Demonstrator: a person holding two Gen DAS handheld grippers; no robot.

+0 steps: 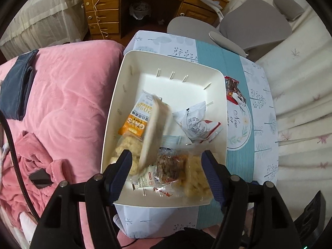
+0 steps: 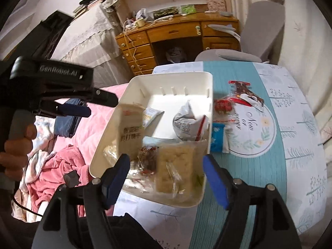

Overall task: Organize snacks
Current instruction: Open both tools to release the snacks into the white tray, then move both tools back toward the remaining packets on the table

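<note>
A white plastic bin (image 1: 132,66) (image 2: 207,87) sits on the table and holds several snack packs. A beige cracker pack (image 1: 154,132) (image 2: 129,132), blurred, is in the air over the bin's left side. An orange oat pack (image 1: 137,122), a white crumpled bag (image 1: 195,122) (image 2: 186,122), pale puffed-rice packs (image 2: 176,170) and a brown snack bar (image 1: 170,166) lie inside. My left gripper (image 1: 167,172) is open above the bin's near end and also shows in the right wrist view (image 2: 83,105). My right gripper (image 2: 166,172) is open over the bin's near edge.
A red snack pack (image 1: 234,91) (image 2: 238,99) and a blue pack (image 2: 217,137) lie on the patterned tablecloth (image 2: 290,145) right of the bin. A pink blanket (image 1: 62,95) covers the bed at left. A wooden desk (image 2: 176,35) and grey chair (image 1: 253,25) stand behind.
</note>
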